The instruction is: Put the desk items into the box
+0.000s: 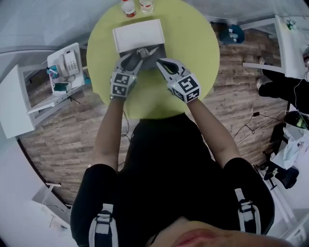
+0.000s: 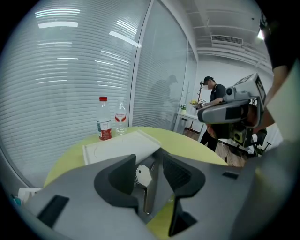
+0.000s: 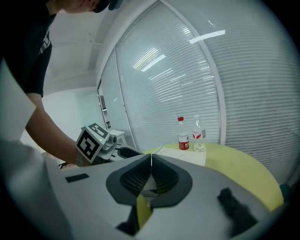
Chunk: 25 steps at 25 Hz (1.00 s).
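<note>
A: Where is the left gripper (image 2: 149,161)?
B: Over the open grey inside of the box (image 1: 139,34), at its near edge. Fingers spread apart, holding nothing.
A: And the items?
B: A small white piece (image 2: 143,175) and a metal strip (image 2: 148,199) lie inside the box, under that gap.
A: The right gripper (image 3: 151,157)?
B: At the box's near right corner, fingers pressed together, empty. Two bottles (image 1: 128,7) stand behind the box.

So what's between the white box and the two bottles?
Nothing, just a bare strip of green table; the head view shows it.
</note>
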Each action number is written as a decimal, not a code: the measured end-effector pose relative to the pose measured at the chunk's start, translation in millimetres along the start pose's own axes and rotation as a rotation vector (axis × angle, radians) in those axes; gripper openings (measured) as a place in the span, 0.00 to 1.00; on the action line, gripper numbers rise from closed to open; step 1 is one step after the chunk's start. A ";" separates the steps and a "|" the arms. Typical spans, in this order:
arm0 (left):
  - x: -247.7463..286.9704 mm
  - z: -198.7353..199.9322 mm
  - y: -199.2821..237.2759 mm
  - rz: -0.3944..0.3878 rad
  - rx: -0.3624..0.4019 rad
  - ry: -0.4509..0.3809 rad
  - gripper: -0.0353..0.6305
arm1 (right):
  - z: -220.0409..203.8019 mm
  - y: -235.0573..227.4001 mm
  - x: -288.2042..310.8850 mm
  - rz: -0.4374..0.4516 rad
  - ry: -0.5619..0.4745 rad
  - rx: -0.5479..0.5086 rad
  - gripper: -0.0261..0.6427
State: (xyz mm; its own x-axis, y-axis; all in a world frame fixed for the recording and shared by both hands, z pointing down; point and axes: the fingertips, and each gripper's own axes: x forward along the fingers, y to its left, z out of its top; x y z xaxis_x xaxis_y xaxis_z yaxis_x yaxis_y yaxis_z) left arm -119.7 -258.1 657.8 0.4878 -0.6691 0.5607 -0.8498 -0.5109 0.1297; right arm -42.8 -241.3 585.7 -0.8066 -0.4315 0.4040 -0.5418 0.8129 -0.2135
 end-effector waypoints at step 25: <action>-182.2 125.2 -64.5 -0.024 -0.021 -0.360 0.24 | 101.0 108.9 -56.8 0.119 -0.103 -0.228 0.07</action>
State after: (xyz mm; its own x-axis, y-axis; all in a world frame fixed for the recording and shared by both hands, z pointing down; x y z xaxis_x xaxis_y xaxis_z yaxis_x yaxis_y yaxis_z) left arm -128.8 -170.8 444.9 0.5436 -0.8062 0.2337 -0.8393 -0.5201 0.1582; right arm -79.8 -167.8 449.7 -0.8876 -0.3554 0.2932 -0.3838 0.9224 -0.0439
